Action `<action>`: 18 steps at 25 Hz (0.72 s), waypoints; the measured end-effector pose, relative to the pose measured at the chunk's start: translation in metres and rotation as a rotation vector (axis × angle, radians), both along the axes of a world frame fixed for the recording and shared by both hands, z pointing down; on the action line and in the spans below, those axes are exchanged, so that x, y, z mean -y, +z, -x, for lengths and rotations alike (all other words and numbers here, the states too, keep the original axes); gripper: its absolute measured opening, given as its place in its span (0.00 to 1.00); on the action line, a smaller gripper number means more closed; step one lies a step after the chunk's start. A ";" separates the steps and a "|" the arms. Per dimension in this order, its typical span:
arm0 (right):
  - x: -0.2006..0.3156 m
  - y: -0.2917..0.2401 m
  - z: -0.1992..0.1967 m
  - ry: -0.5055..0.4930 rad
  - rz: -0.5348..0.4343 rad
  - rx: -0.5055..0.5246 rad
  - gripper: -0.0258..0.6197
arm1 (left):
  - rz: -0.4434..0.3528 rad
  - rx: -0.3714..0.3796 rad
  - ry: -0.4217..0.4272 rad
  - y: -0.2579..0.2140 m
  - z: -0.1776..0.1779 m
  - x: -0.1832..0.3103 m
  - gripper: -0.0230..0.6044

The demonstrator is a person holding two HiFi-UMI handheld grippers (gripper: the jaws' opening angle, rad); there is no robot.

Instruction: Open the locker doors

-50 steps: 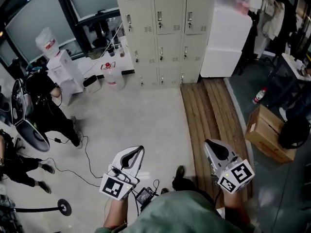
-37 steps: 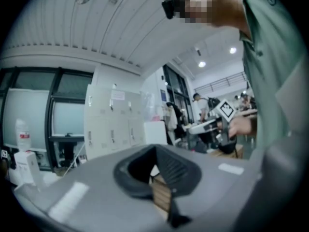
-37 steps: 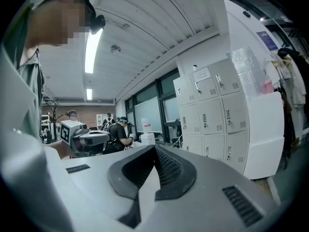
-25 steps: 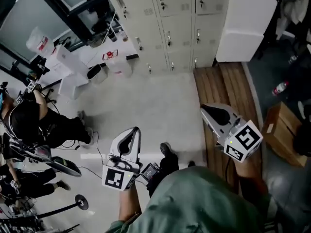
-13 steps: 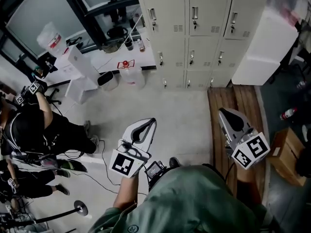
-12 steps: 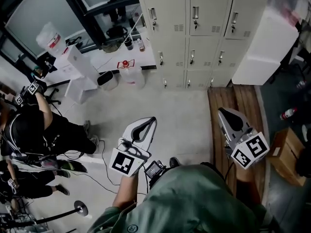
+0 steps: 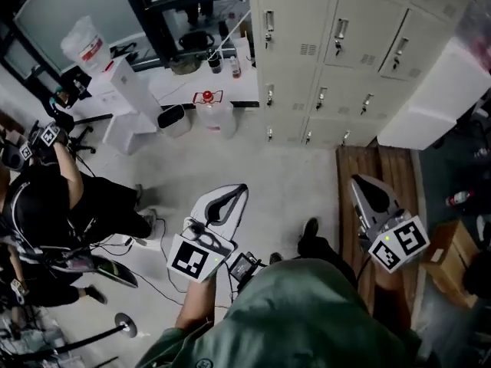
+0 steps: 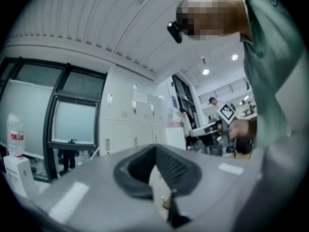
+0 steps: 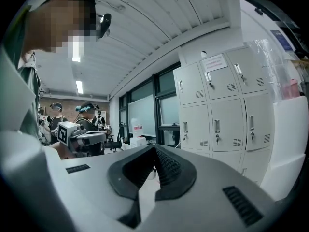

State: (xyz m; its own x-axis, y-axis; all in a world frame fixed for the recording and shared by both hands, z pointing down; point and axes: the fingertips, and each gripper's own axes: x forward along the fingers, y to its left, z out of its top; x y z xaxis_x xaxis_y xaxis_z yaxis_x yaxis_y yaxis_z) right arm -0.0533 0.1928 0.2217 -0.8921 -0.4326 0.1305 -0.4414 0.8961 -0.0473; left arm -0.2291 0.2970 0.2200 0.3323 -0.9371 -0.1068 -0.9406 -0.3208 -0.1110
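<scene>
— What sort of room is it?

— A workroom with a pale concrete floor (image 7: 253, 167), scuffed and bare in the middle. A wall of dark-framed windows (image 7: 69, 6) runs along the upper left. The right gripper view shows a white ribbed ceiling (image 9: 159, 18) with strip lights.

— And the lockers?

— The cream lockers (image 7: 337, 60) stand against the far wall at the top of the head view, in rows and columns. Every door in sight is shut, each with a small handle. A tall white block (image 7: 437, 98) stands just beside them on the right. A strip of wooden planks (image 7: 368, 167) runs from the foot of the lockers toward the wearer.

— Anyone else about?

— A person in black (image 7: 54, 198) crouches at the left edge, with cables (image 7: 146, 240) trailing on the floor nearby. A cardboard box (image 7: 445, 259) sits at the right, and a clear water jug (image 7: 211, 113) with a red cap stands near the lockers' left corner.

— The grippers?

— Both are held low in front of the green top (image 7: 307, 313), well apart from the lockers. The left gripper (image 7: 239, 190) has its jaws pressed together with nothing between them. The right gripper (image 7: 359, 184), over the planks, is the same: jaws meeting, empty. Smallest of all, a bottle (image 7: 458, 198) lies on the dark floor at the far right.
</scene>
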 end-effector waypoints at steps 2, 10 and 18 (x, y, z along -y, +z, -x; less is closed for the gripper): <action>0.020 -0.008 0.016 -0.036 -0.013 -0.024 0.05 | 0.002 -0.034 -0.045 0.001 0.015 0.015 0.02; 0.096 0.018 0.066 -0.098 0.031 -0.013 0.05 | 0.030 -0.037 -0.061 0.017 0.042 0.088 0.02; 0.216 0.012 0.119 -0.223 0.004 0.011 0.05 | 0.052 -0.003 -0.174 0.018 0.072 0.202 0.02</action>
